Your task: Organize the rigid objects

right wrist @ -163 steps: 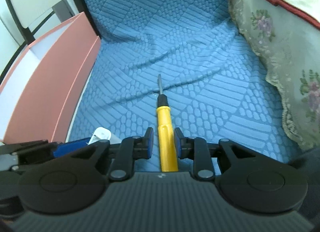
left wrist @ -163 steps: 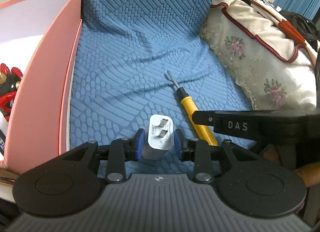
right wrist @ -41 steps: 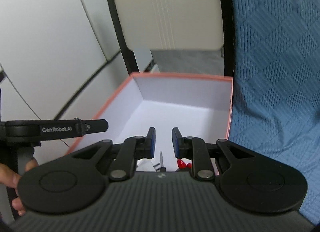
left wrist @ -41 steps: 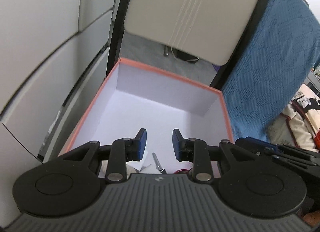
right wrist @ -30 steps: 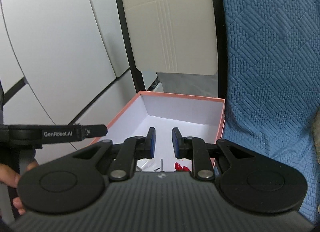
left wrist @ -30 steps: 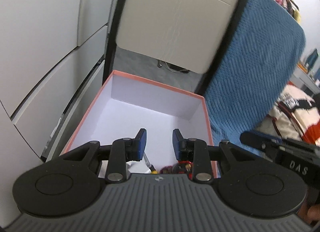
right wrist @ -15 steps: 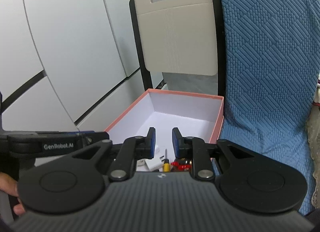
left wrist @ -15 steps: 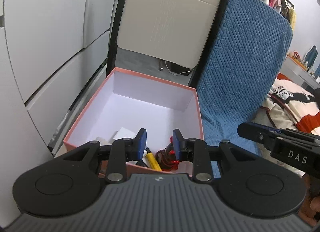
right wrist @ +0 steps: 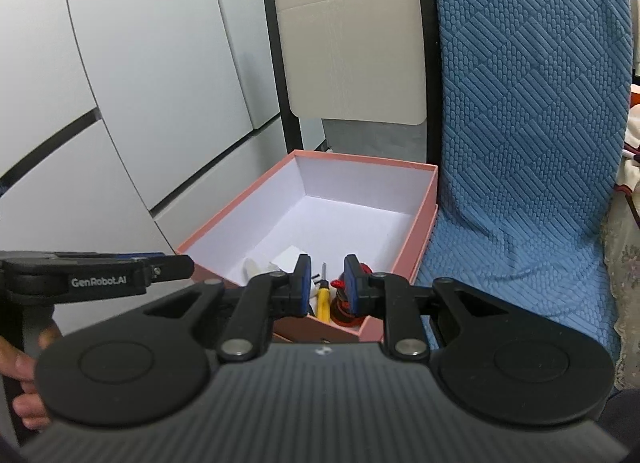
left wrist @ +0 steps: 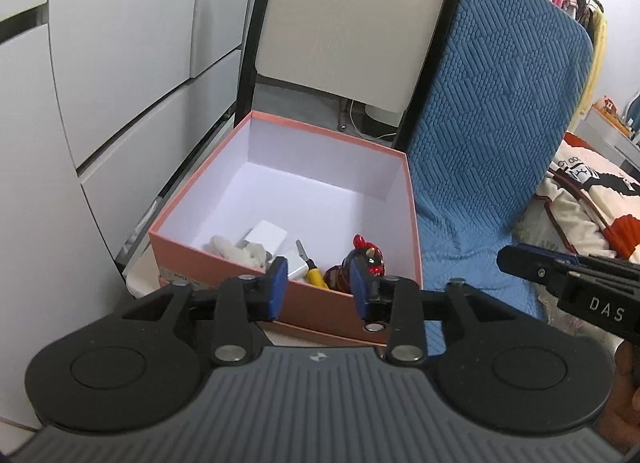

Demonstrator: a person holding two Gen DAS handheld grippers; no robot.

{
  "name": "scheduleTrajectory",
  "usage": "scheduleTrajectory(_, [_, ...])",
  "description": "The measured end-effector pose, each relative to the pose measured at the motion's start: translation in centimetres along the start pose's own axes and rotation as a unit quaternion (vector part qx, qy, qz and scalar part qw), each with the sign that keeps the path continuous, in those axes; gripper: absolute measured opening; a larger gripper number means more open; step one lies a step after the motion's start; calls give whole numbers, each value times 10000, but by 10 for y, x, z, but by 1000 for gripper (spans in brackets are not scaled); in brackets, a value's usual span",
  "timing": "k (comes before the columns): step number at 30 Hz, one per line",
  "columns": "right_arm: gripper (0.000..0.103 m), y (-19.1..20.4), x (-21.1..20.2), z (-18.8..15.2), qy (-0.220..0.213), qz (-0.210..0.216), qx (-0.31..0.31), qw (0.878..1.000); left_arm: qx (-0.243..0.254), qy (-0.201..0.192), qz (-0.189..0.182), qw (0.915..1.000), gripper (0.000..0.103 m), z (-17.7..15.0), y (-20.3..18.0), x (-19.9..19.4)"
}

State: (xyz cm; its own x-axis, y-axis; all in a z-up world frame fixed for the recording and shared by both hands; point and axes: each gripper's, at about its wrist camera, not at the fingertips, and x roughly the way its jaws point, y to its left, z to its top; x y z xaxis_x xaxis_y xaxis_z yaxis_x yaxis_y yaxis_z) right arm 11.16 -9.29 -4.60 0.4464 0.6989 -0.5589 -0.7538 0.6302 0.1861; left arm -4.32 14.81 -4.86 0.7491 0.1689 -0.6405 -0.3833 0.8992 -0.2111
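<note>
Lower centre of the left wrist view, the left gripper (left wrist: 318, 287) is empty; its jaws, spread apart, have just been opening. Lower centre of the right wrist view, the right gripper (right wrist: 325, 285) stands with a narrow gap, pinching nothing. Just beyond both, mid-frame, the pink box (left wrist: 412, 223) holds the charger (left wrist: 294, 268), the screwdriver (left wrist: 312, 271) and a red figure (left wrist: 366, 259) along its near wall. Behind it stands a chair (left wrist: 344, 23); a blue cover (left wrist: 492, 123) fills the right.

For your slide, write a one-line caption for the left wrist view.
Empty left gripper above a pink box holding a yellow screwdriver, white charger and red figurine.
</note>
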Motion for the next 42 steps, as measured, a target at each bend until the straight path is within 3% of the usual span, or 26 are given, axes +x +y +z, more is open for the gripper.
scheduleTrajectory(7, [22,-8,-2,-6,47,-172,-2,9998,-70,-6,72,9999,42,-3,2,0])
scheduleTrajectory(8, [23,-9,-2,-6,35,-225,-13,9997,-105,12,72,9999,44,-3,4,0])
scheduleTrajectory(9, [26,-11,-2,-6,19,-256,-14,9997,-140,18,78,9999,54,-3,5,1])
scheduleTrajectory(10, [36,-12,-3,-6,5,-288,-1,9996,-184,20,95,9998,68,-3,6,1])
scheduleTrajectory(11, [43,-14,-3,-6,-14,-327,16,9995,-222,10,123,9997,76,-2,7,0])
scheduleTrajectory(12, [56,-16,-3,-7,-38,-362,26,9993,-251,-31,147,9996,89,-2,8,-1])
scheduleTrajectory(13, [69,-18,-4,-7,-66,-407,34,9991,-258,-77,158,9995,92,-2,8,-2])
scheduleTrajectory(17, [88,-24,-3,-6,-88,-497,90,9987,-189,-90,176,9996,100,-2,7,-5])
scheduleTrajectory(27, [90,-24,-6,-2,-119,-521,-38,9986,-240,-39,235,9994,103,-2,8,-9])
scheduleTrajectory(31, [90,-22,-5,-2,-88,-510,-101,9986,-497,5,105,9987,103,-1,14,-11])
scheduleTrajectory(42, [90,-18,-5,-1,-94,-488,-209,9985,-302,60,297,9991,103,-3,11,-12])
